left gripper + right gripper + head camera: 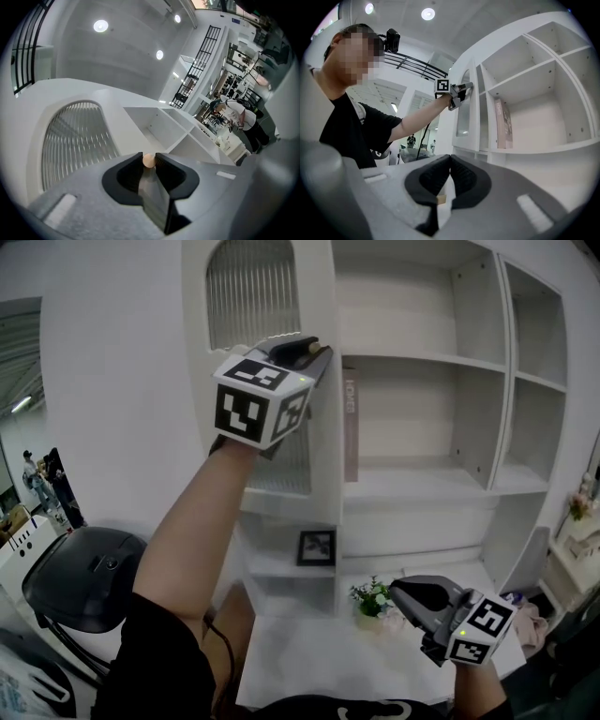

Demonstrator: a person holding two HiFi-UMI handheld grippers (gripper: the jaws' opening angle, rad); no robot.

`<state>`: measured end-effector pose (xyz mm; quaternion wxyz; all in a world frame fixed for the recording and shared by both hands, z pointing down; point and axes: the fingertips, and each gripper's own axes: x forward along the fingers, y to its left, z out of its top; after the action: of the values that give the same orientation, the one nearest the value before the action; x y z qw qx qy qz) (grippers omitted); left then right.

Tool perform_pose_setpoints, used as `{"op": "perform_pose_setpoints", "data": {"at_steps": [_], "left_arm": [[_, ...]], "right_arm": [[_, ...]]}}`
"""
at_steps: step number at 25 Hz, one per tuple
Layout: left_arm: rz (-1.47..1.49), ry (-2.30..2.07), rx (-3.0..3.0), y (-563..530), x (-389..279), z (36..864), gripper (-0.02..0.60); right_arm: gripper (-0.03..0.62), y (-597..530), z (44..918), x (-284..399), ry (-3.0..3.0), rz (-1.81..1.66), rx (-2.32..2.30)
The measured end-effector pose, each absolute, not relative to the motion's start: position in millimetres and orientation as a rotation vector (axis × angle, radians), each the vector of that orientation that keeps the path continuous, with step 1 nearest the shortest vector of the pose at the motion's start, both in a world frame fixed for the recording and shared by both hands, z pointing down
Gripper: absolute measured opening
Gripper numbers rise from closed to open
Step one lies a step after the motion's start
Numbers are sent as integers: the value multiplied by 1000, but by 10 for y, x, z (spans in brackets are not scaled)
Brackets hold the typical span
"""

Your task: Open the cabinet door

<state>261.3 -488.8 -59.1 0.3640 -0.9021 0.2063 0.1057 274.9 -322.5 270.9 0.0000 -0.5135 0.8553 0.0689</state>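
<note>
The white cabinet (412,521) fills the head view, with open shelves across its right side. Its door (251,292), which has an arched ribbed pane, hangs at the cabinet's upper left. It appears to stand partway out from the front, because its free edge shows its thickness and a book (350,423) on the cabinet shelf is visible just past it. The worktop (309,652) runs below the cabinet.

The left gripper (314,348) is raised to the door's free edge, and its jaws are clamped on a small round wooden knob (148,161). The right gripper (401,594) hangs low at the cabinet's lower right, over the worktop. Its jaws are pressed together with nothing between them.

I judge the grasp made and the opening begun but not finished; the door needs to be drawn further out from the cabinet.

In the head view the marker cube and forearm cover the knob and much of the door's lower half. No view shows the hinge side clearly, so I cannot tell how wide the door stands.
</note>
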Motion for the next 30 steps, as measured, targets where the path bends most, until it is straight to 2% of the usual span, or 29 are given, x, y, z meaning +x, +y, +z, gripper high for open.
{"op": "perform_pose_setpoints", "data": {"at_steps": [30], "left_arm": [[363, 535, -2546, -4320, 1670, -624, 75]], "right_arm": [[3, -2028, 2940, 2008, 2758, 207, -1521]]}}
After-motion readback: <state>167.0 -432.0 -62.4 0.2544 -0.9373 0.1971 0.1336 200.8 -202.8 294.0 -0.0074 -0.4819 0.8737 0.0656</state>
